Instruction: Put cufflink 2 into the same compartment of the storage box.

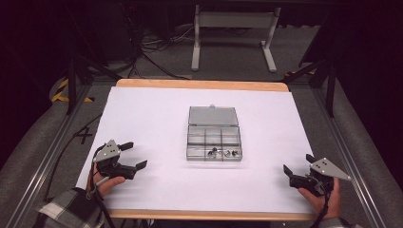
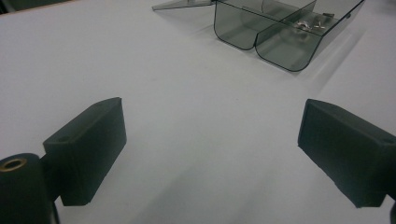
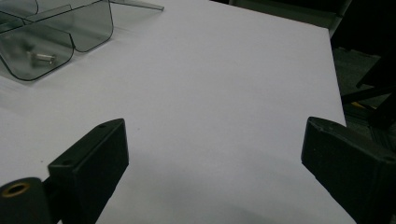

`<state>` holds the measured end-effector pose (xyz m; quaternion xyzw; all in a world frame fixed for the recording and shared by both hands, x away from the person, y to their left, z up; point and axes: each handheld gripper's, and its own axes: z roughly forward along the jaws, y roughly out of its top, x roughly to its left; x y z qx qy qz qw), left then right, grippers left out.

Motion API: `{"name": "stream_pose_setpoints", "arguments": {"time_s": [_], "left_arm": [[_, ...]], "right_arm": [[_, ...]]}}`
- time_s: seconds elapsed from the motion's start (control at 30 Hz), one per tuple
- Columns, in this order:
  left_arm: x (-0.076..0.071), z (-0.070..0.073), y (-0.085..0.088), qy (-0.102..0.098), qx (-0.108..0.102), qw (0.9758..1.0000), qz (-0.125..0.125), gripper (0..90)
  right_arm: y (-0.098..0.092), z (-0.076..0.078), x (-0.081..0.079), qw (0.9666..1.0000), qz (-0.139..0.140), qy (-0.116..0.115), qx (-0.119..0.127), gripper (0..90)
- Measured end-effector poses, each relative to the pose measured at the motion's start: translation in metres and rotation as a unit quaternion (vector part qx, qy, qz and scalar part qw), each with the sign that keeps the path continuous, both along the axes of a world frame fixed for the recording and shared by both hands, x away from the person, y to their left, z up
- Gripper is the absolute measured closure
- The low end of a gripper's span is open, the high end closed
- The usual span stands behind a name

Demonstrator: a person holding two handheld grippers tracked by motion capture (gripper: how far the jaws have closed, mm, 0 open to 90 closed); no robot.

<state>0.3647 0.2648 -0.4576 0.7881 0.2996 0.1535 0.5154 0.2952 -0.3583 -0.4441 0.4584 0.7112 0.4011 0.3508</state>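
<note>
Left tongs (image 1: pixel 134 155) and right tongs (image 1: pixel 298 165), lower corners of frame, both wide, empty. Compartment box (image 1: pixel 214 140) mid-frame on worktop (image 1: pixel 152 114), lid open. Approach low; pinch screws (image 1: pixel 221 152) one at a time.

my right gripper (image 3: pixel 212 168) hangs over the white table sheet (image 3: pixel 219 84), its two black jaws spread wide with nothing between them. the clear compartment box (image 3: pixel 56 32) sits well apart from the jaws, off toward the far left. a small metal screw (image 3: pixel 42 58) lies inside the box's nearest compartment (its neighbour beside it looks bare). dark floor (image 3: pixel 364 46) lies past the sheet's right edge.
</note>
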Motion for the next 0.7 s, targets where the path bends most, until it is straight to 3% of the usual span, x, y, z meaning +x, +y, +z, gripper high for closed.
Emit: {"name": "stream_pose_setpoints", "arguments": {"time_s": [0.7], "left_arm": [[0.0012,0.0000,0.0000,0.002,0.001,1.0000,0.001,8.3]], "right_arm": [[-0.0012,0.0001,-0.0001,1.0000,0.006,-0.001,0.004,8.0]]}}
